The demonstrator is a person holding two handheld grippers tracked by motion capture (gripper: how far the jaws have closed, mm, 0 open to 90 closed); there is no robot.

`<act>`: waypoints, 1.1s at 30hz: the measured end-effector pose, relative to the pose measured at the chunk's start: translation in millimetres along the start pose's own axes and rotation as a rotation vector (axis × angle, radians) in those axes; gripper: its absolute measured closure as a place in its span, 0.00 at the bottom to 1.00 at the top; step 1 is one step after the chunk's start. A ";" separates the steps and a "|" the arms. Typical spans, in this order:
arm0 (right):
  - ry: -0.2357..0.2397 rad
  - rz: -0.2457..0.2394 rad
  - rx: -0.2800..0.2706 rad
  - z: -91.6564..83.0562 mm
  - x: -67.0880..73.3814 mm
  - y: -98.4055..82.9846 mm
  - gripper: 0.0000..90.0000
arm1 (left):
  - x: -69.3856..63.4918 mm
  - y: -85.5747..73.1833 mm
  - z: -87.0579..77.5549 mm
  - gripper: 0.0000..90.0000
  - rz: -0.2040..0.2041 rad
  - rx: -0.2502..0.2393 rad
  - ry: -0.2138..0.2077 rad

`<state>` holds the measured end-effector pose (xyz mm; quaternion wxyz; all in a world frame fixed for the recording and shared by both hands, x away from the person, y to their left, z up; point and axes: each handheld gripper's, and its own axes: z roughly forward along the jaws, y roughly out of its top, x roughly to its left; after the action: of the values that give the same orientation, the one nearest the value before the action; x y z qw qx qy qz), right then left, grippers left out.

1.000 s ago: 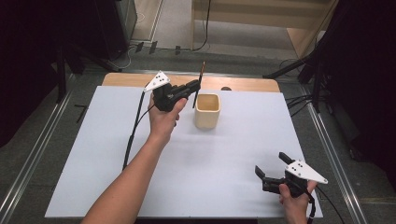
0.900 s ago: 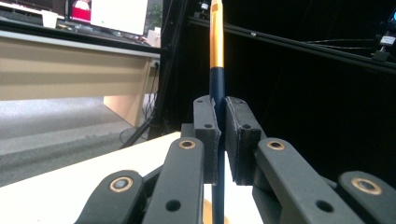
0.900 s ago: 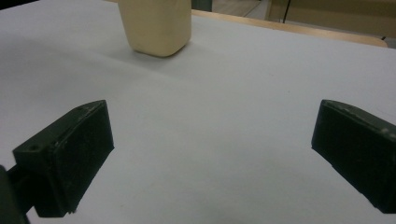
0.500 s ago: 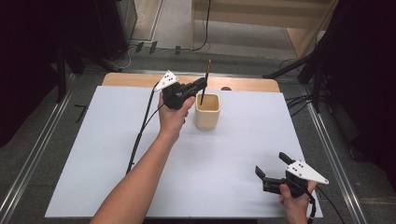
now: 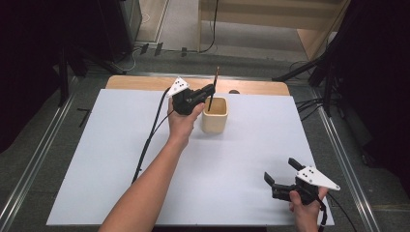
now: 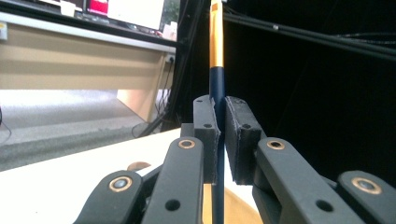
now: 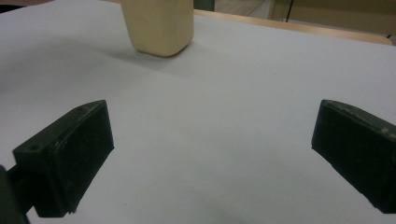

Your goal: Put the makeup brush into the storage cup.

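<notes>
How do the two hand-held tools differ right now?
The left tool is shut on a dark pencil, held upright over the cream cup; the right tool stands open with nothing between its jaws. The left is raised at the table's far side; the right sits low near the front edge. Both have black jaws.

The pencil's (image 5: 213,92) lower end is disappearing inside the cup (image 5: 215,116), so where its tip is resting cannot be told. In the left gripper view its top is running off the upper edge, and the fingers (image 6: 205,135) are covering part of its shaft. In the right gripper view the cup's (image 7: 159,23) rim is being cut off by the top edge, and both fingers (image 7: 70,158) are showing blurred at the sides.
</notes>
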<state>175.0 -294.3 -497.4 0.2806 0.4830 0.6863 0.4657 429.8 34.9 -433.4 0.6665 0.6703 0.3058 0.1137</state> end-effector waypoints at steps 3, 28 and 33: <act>-0.001 0.000 0.000 -0.3 0.0 0.1 0.00 | -1.2 -4.2 0.1 0.94 0.006 0.022 0.012; -0.001 -0.005 0.008 -0.1 1.5 0.0 0.00 | -9.1 2.2 -44.4 0.00 0.045 0.134 -0.052; -0.003 -0.004 0.008 0.1 1.9 -0.1 0.00 | -8.9 -1.6 -57.4 0.00 0.059 0.159 -0.030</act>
<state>174.3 -292.5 -497.4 0.2806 0.4834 0.6889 0.4615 390.2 77.1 -427.8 0.6119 0.7315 0.2840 0.0986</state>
